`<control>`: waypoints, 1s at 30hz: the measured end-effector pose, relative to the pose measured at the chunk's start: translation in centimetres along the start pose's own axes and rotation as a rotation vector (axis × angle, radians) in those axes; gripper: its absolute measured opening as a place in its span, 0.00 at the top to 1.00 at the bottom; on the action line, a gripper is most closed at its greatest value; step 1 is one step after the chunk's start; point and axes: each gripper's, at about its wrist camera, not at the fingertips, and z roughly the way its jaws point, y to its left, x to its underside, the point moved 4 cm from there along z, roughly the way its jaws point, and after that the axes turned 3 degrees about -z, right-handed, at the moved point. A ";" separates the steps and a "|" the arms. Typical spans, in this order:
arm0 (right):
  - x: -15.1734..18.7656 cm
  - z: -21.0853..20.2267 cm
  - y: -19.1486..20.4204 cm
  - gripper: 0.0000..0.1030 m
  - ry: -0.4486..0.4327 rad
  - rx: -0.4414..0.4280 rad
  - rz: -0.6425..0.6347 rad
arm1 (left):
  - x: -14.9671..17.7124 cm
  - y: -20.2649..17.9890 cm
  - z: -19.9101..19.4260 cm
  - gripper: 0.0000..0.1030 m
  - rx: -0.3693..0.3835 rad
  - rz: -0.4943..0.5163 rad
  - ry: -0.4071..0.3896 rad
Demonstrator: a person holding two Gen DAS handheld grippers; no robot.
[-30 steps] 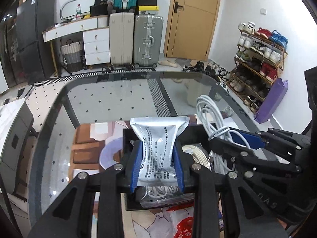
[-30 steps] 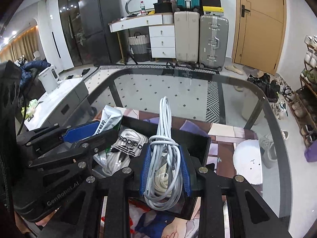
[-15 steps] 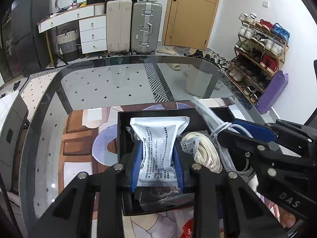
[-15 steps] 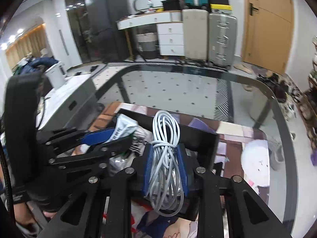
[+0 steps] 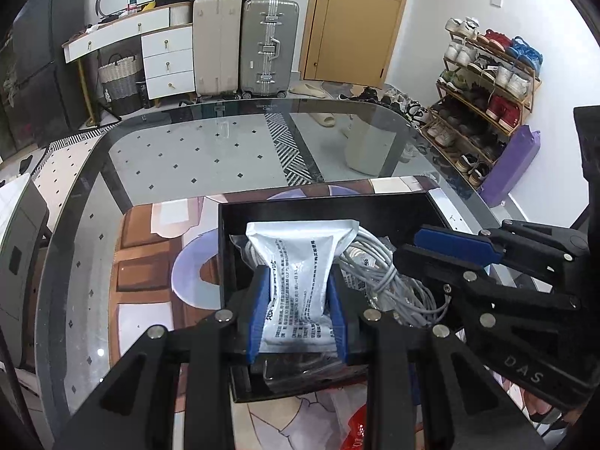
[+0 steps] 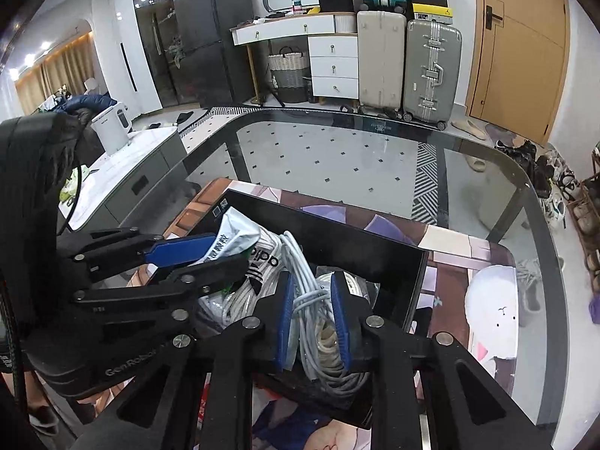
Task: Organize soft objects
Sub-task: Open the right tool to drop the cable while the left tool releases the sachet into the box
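Our left wrist view looks forward along its fingers, close above the black tray, toward the door. Our right wrist view sits beside it, angled toward the refrigerator. Both share the tray, glass table and suitcases.

Table: glossy tinted glass, reflecting light.
Box: matt black walls.
Pouch: crinkled silvery foil, shining.
Cable bundle: smooth grey plastic sheathing.
Finger pads: matt blue.
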 end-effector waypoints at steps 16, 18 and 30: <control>2.3 -3.3 -1.6 0.79 -0.001 0.013 0.030 | 0.4 -0.9 -1.1 0.45 0.016 0.014 0.009; 2.9 -4.2 -2.1 0.79 0.002 -0.002 0.056 | 0.5 -1.1 -1.8 0.45 0.014 0.022 0.002; 8.2 -7.3 -5.7 0.73 0.056 0.068 0.122 | 3.3 0.2 -7.2 0.45 -0.014 0.023 -0.040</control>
